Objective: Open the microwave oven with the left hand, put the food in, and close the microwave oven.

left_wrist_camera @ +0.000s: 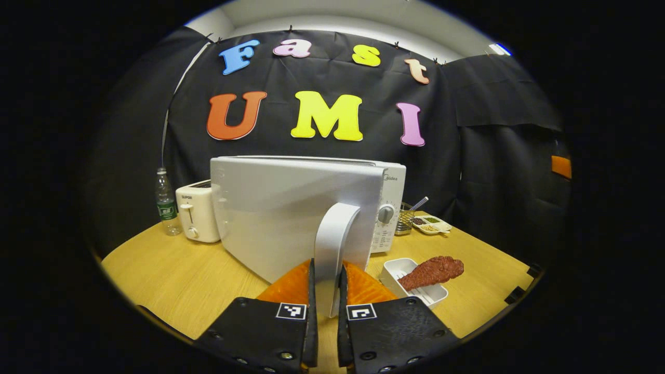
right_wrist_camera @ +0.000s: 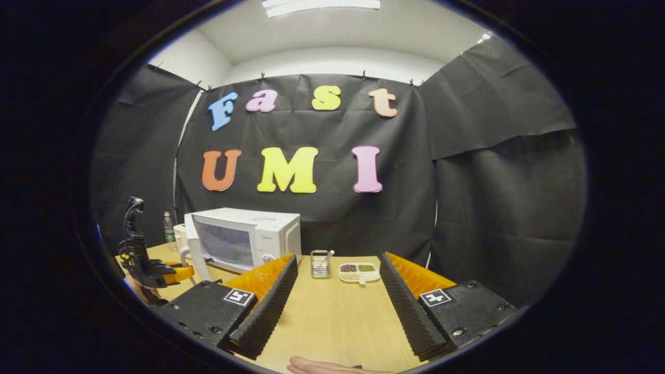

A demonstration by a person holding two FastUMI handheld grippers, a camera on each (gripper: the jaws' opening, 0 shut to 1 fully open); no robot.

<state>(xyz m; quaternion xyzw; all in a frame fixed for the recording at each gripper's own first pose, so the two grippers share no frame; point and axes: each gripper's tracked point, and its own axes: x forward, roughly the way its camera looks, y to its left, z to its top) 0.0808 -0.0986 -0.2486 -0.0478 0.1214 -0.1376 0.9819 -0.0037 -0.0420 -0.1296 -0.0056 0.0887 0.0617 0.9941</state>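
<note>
The white microwave (left_wrist_camera: 388,206) stands mid-table with its door (left_wrist_camera: 280,208) swung partway out toward me. My left gripper (left_wrist_camera: 327,266) is shut on the door's white handle (left_wrist_camera: 334,244), one finger on each side. The food, a reddish-brown piece of meat (left_wrist_camera: 432,271), lies on a small white tray (left_wrist_camera: 415,293) on the table, right of the door. In the right gripper view, the microwave (right_wrist_camera: 260,234) sits at the left with the left gripper (right_wrist_camera: 156,272) at its handle. My right gripper (right_wrist_camera: 337,259) hangs open above the table, holding nothing.
A white toaster (left_wrist_camera: 196,210) and a water bottle (left_wrist_camera: 166,202) stand left of the microwave. A wire cup (right_wrist_camera: 320,264) and a divided dish (right_wrist_camera: 358,271) of grains sit at the back right. The wooden table (right_wrist_camera: 332,317) stretches in front. A hand (right_wrist_camera: 322,368) shows at the bottom edge.
</note>
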